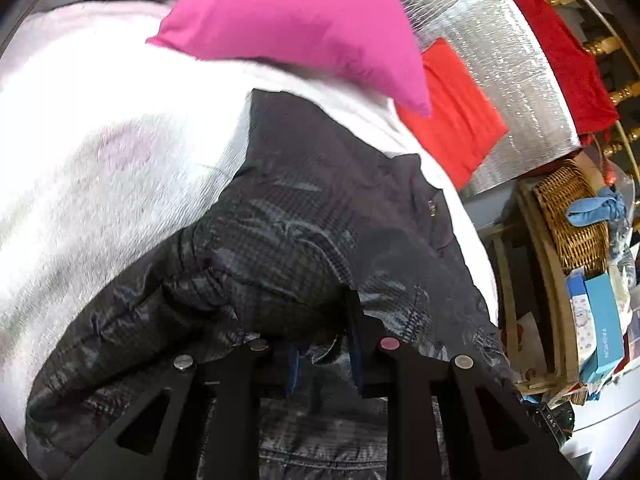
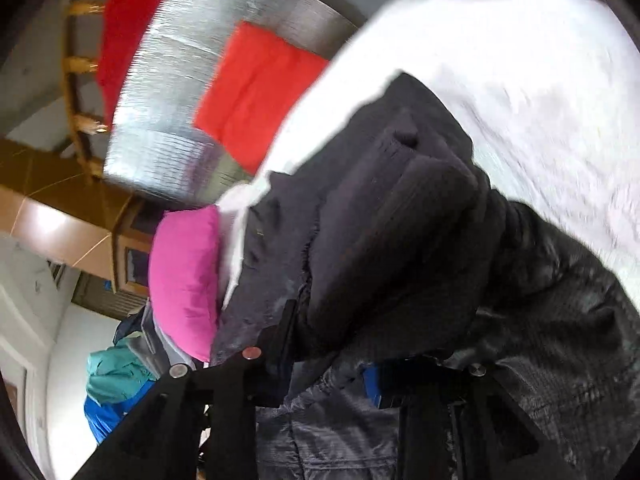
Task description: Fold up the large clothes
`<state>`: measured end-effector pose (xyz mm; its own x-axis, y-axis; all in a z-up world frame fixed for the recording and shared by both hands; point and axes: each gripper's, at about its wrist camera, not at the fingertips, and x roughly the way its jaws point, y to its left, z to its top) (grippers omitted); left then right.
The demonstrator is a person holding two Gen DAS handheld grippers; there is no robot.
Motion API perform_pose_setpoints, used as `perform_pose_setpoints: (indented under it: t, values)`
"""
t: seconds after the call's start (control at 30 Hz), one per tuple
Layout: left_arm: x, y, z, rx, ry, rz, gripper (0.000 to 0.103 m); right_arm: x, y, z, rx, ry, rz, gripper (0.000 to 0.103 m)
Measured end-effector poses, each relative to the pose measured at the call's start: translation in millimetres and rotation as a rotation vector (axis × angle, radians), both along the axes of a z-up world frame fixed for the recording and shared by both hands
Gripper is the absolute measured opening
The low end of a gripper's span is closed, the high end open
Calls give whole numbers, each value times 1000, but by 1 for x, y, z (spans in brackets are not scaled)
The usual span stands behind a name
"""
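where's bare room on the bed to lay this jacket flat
The widest bare patch is the white sheet, bordered by the pink pillow and the jacket. The silver mat has a free strip between the red cloth and the dark red cloth. It is crowded off the bed edge, around the wicker basket.

The left wrist camera is looking forward along its gripper (image 1: 320,344), sitting very close over the dark jacket (image 1: 304,208), which is filling the lower frame; beyond it the white cover (image 1: 92,136), pink pillow (image 1: 296,28) and red cloth (image 1: 452,112) are showing. The right wrist camera is looking along its own gripper (image 2: 332,360), equally close to the jacket (image 2: 392,216), tilted the other way. Both views are sharing the jacket, the cover (image 2: 520,48), the pillow (image 2: 184,280), the red cloth (image 2: 256,92) and the silver sheet (image 2: 168,92)
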<state>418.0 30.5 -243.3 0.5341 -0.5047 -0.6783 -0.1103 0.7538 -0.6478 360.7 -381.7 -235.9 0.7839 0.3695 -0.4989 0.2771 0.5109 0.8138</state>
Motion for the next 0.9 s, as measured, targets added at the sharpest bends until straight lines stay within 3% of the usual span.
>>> perform_pose_setpoints:
  t: [0.07,0.23,0.33,0.47,0.57,0.67,0.77,0.9]
  values:
    - [-3,1,0,8,0,-4,22,-1,0,-2,-6,15,5,30]
    - [3,-6,-18,73,88,-31,24,10,0,-30,4,194,55,30]
    - [1,-6,-10,91,89,-43,27,7,-5,-21,24,190,82,35]
    - [-9,-8,5,167,97,-109,50,-5,-17,0,-6,158,152,43]
    - [-20,-6,17,170,70,-194,58,-23,-31,15,-28,119,179,46]
    - [-32,4,29,182,37,-259,65,-44,-57,24,-40,69,117,64]
    - [-36,21,36,169,14,-239,66,-56,-79,22,-30,55,34,66]
    - [-32,57,41,181,-16,-124,70,-51,-94,11,-11,80,-36,68]
